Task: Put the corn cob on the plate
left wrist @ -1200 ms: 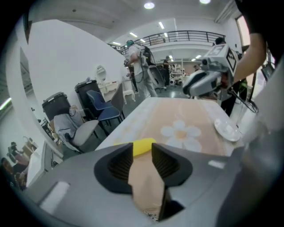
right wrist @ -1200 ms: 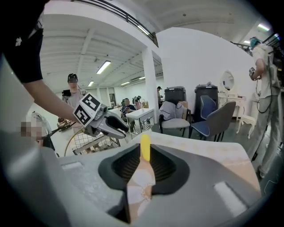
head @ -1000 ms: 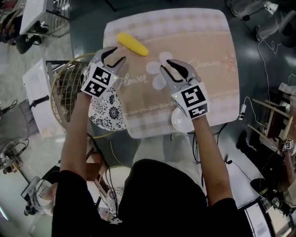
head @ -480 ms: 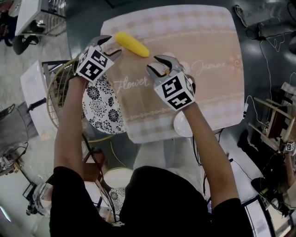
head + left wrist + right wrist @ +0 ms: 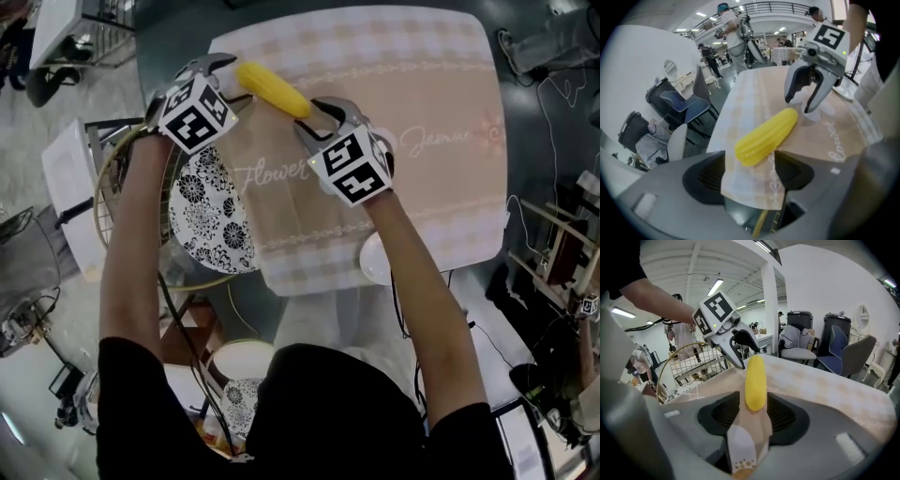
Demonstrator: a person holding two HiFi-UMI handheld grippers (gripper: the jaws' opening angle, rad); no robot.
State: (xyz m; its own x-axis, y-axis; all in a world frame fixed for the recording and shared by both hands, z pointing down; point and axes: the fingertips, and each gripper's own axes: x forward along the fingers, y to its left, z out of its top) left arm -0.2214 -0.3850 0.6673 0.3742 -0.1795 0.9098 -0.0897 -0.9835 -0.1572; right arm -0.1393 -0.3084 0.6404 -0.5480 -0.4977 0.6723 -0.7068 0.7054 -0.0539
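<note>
The yellow corn cob (image 5: 272,89) lies aslant on the beige placemat (image 5: 412,187) near its far left corner. My left gripper (image 5: 230,82) is at the cob's left end and my right gripper (image 5: 314,117) at its right end. Both jaws have just been opening. In the left gripper view the cob (image 5: 766,136) has its near end between the open jaws (image 5: 750,171), untouched, with the right gripper (image 5: 811,101) beyond. In the right gripper view the cob (image 5: 754,380) points away from between the open jaws (image 5: 752,416). The black-and-white patterned plate (image 5: 206,211) sits left of the mat.
The plate rests on a gold wire basket (image 5: 122,178) beside the table's left edge. A small white bowl (image 5: 375,258) stands at the mat's near edge, under my right forearm. Chairs and people stand beyond the table in the gripper views.
Both grippers have moved up the picture to the corn cob, one to each end, and their jaws stand wider than before. The cob has not shifted on the mat.
</note>
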